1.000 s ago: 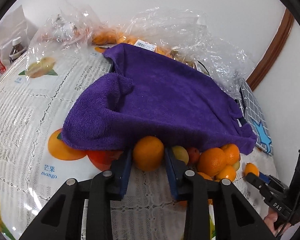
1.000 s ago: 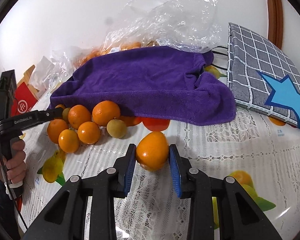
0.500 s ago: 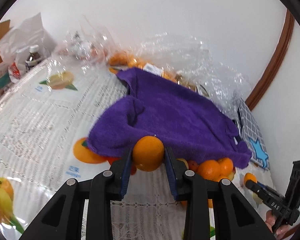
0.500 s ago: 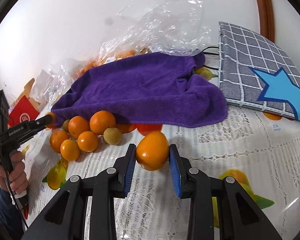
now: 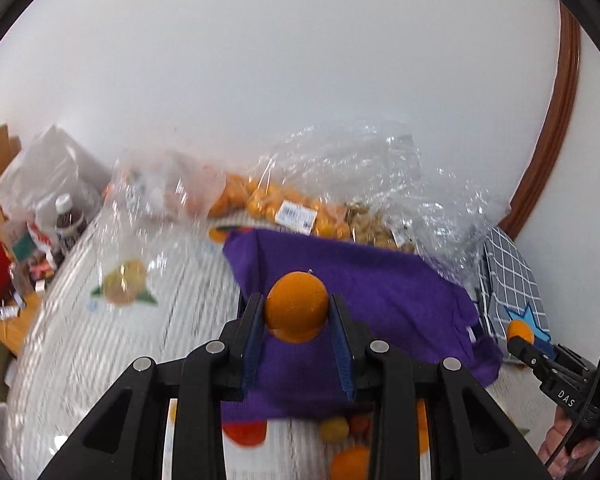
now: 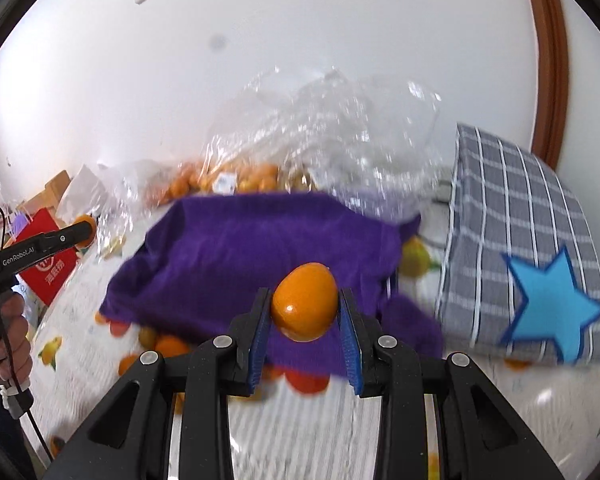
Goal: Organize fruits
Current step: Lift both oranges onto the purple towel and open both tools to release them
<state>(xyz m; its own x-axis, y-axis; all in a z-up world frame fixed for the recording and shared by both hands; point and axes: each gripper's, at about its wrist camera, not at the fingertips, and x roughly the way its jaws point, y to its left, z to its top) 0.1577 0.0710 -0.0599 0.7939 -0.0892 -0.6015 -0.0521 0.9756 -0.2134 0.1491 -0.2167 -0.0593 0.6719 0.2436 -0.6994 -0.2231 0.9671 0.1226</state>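
Note:
My left gripper is shut on a round orange, held in the air in front of the purple towel. The right gripper is shut on another orange, also lifted above the towel. Each gripper shows in the other's view: the right one at the far right with its orange, the left one at the far left. Several loose oranges lie on the tablecloth below the towel's near edge, partly hidden by my fingers.
Clear plastic bags with more oranges lie behind the towel by the white wall. A grey checked cushion with a blue star sits on the right. A red box, bottles and clutter crowd the left edge.
Both grippers have risen with their oranges off the tablecloth and now hang over the towel. The loose oranges have dropped low in both views, and the wall fills more of each frame.

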